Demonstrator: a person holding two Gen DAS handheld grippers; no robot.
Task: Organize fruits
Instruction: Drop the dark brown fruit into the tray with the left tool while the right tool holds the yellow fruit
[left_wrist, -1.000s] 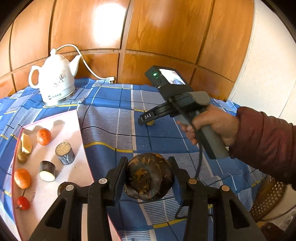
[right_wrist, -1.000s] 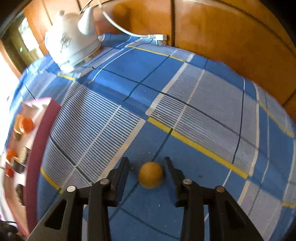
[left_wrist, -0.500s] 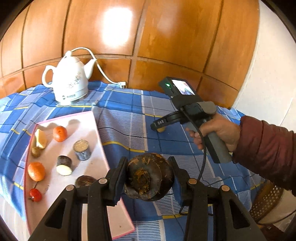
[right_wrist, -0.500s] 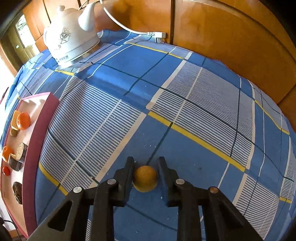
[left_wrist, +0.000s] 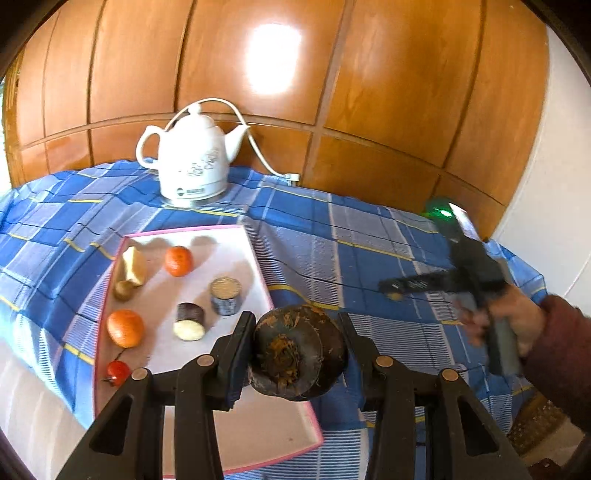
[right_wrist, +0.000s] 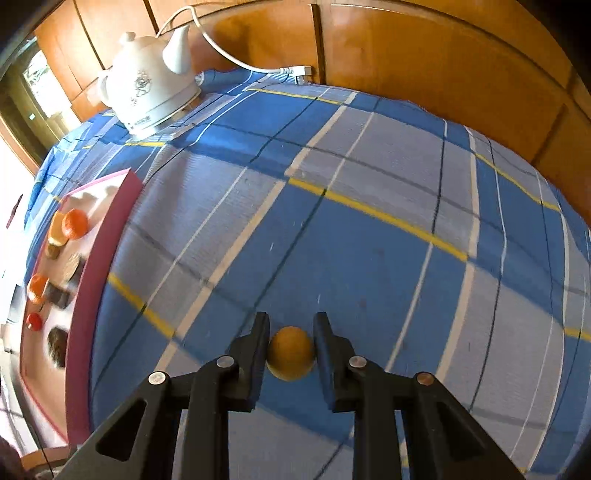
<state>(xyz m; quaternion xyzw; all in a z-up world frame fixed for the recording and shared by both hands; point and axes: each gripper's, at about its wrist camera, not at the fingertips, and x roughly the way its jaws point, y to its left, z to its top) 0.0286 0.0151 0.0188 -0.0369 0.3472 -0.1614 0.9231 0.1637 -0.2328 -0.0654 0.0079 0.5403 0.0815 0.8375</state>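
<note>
My left gripper is shut on a dark round fruit with a rough brown end, held above the near right corner of the pink-rimmed tray. The tray holds two oranges, a small red fruit, a pale wedge and dark cut pieces. My right gripper is shut on a small yellow-orange round fruit, just above the blue checked cloth. It shows blurred in the left wrist view.
A white electric kettle with a white cord stands at the back of the table against the wooden wall. The blue checked tablecloth covers the table. A wicker basket sits low at the right.
My right gripper closed on the small yellow fruit and lifted it slightly. My left gripper swung left with the dark fruit, now over the tray corner.
</note>
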